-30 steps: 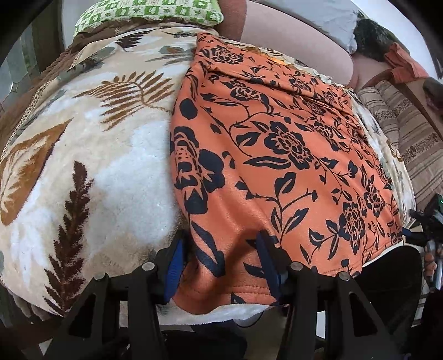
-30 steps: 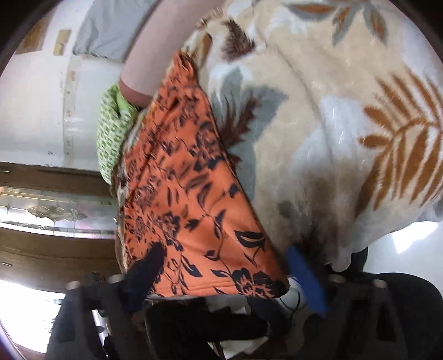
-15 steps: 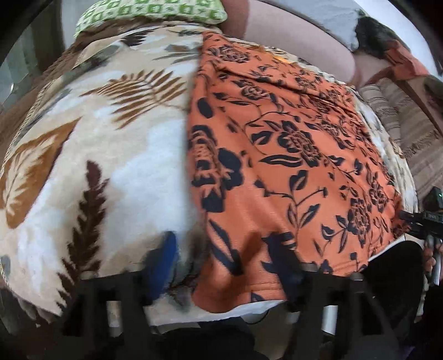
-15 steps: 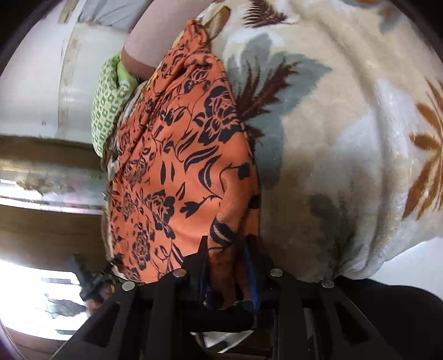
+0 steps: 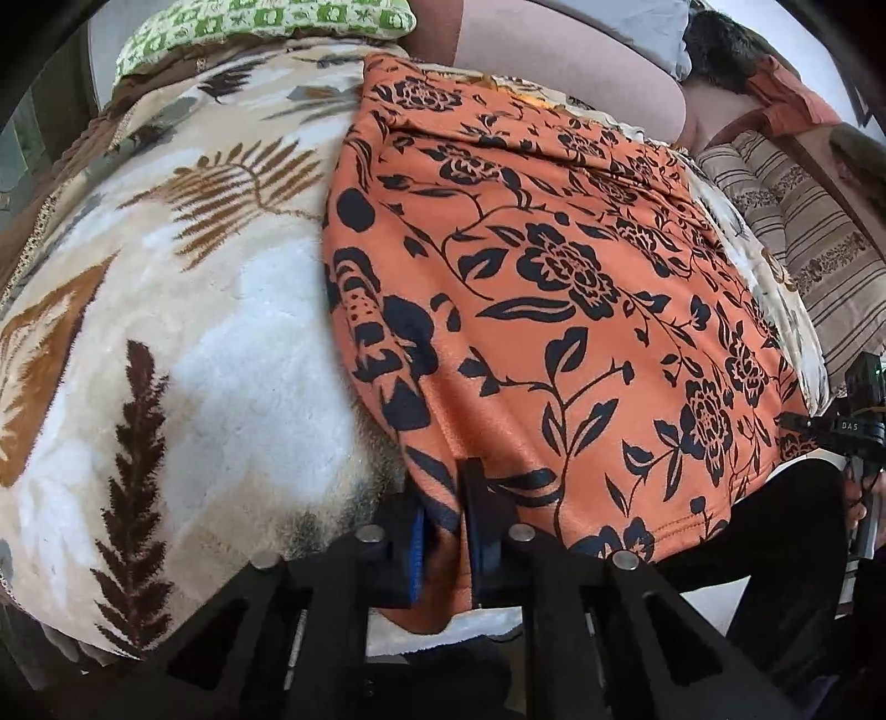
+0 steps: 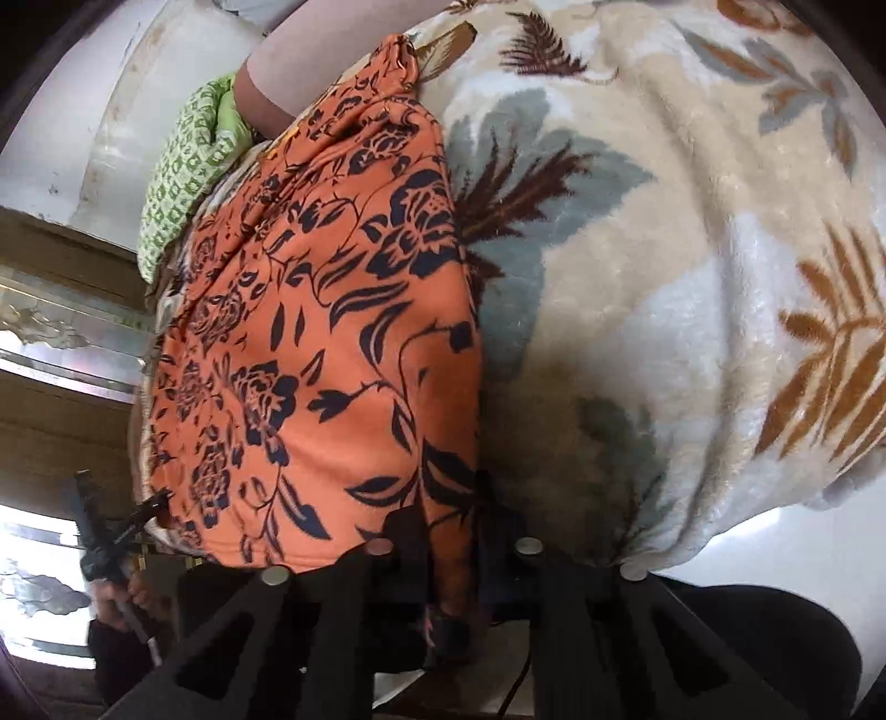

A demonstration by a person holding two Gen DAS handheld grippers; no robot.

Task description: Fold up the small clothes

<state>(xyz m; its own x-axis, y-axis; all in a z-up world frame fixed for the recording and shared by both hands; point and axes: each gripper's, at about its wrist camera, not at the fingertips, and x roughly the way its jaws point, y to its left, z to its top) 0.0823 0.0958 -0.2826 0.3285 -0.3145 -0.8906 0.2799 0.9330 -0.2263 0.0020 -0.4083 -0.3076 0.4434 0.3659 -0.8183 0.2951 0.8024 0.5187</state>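
- Orange floral garment point(image 5: 554, 288) — it lies flat on the leaf-patterned blanket point(image 5: 183, 343) that covers the bed, its long axis running from the hem at the blanket's near edge up toward the green pillow point(image 5: 260, 27).
- Your left claw point(image 5: 443, 526) has just closed and pinches the near hem at one corner.
- Your right claw point(image 6: 454, 554) has just closed too, gripping the other near corner.
- The step in hand looks like the grasp before a fold — nothing is lifted yet.
- Next, you would likely raise both corners together and carry them toward the pillow end, keeping the hem taut and level.
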